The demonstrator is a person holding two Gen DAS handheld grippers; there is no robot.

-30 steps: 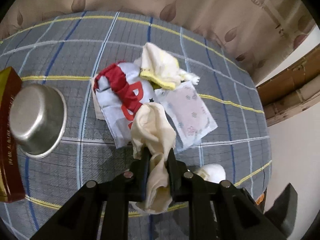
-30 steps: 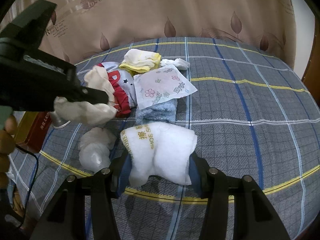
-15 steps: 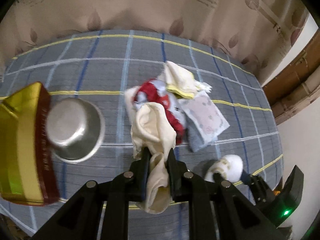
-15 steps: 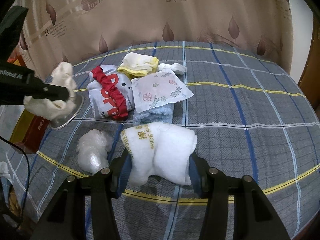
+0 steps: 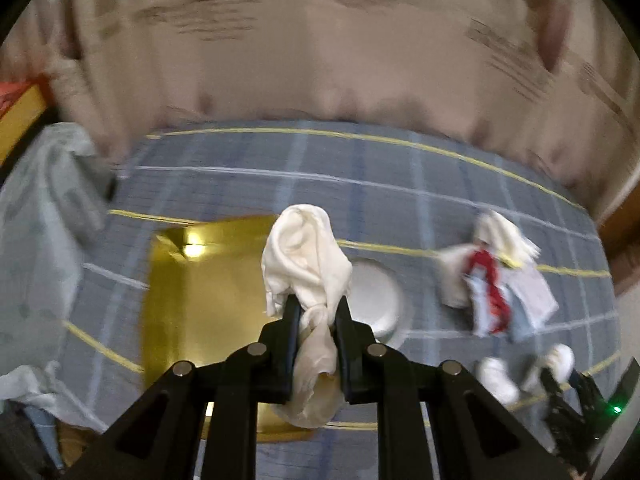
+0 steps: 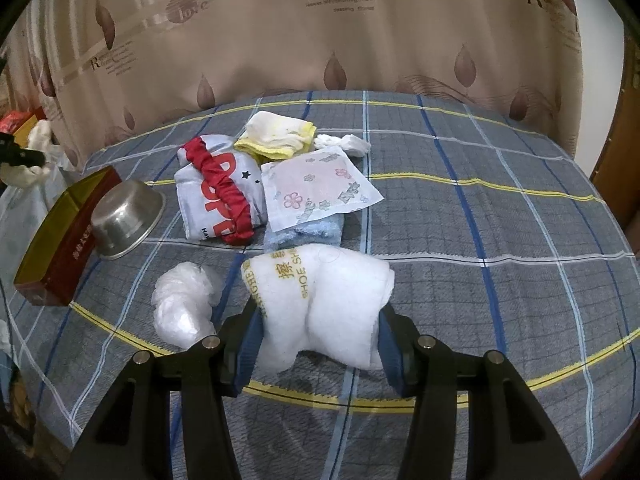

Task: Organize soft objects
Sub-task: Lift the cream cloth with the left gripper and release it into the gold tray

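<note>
Left gripper clamped tight on a cream cloth, held in the air over the gold box at the bed's edge. Right gripper is half-open, squeezing the white towel down on the bed. Risks: cloth tail hangs loose below the jaws, could drape over the box rim on release. Metal bowl leans on the box; a bump tips it.

A metal bowl lies ahead-left of the right gripper, a box just beyond it leftward. Folded cloths lie straight ahead, a crumpled plastic bag just left.
</note>
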